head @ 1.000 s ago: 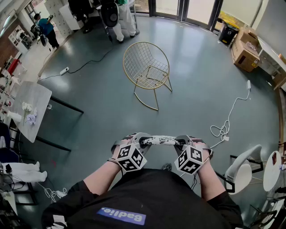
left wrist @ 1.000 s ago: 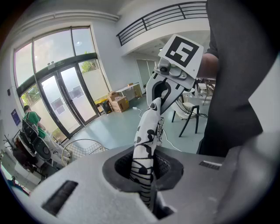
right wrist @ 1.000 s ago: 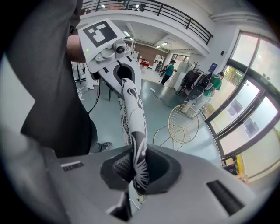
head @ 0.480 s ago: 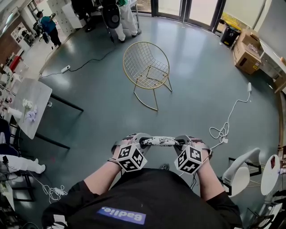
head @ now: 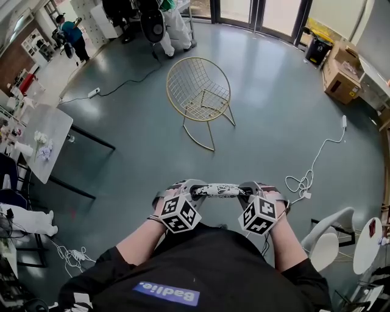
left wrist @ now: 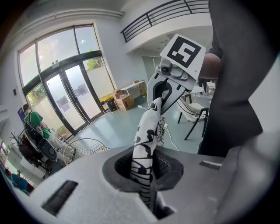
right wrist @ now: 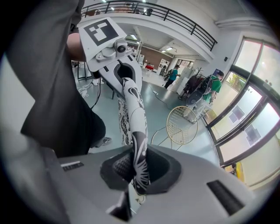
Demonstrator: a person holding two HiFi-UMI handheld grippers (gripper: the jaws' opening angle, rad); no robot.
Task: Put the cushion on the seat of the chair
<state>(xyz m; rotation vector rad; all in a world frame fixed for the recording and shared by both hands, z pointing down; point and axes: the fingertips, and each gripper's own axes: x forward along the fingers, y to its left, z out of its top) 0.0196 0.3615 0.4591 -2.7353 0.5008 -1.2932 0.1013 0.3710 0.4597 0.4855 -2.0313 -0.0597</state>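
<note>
The cushion [head: 218,191], patterned black and white, is hanging stretched between the two grippers, close in front of the person's black shirt [head: 201,268] and above the floor [head: 122,128]. From the head view it is showing as a narrow strip, edge-on.

The left gripper [head: 194,195] is gripping one end. In the left gripper view its jaws are pressing together on the cushion, which is running up from them to the other gripper. The right gripper [head: 247,195] is gripping the other end in the same way, its jaws pinching the fabric. Both marker cubes are facing the head camera, side by side.

The chair [head: 200,91], a gold wire one on thin legs, is standing ahead of the person in the open floor, well apart from the cushion. Its round back is tilting away to the upper left.

A white cable [head: 317,159] is lying on the floor to the right. Cardboard boxes [head: 340,76] are sitting at the far right, a table [head: 42,137] is standing at the left, and glass doors [head: 268,12] are lining the far wall.
</note>
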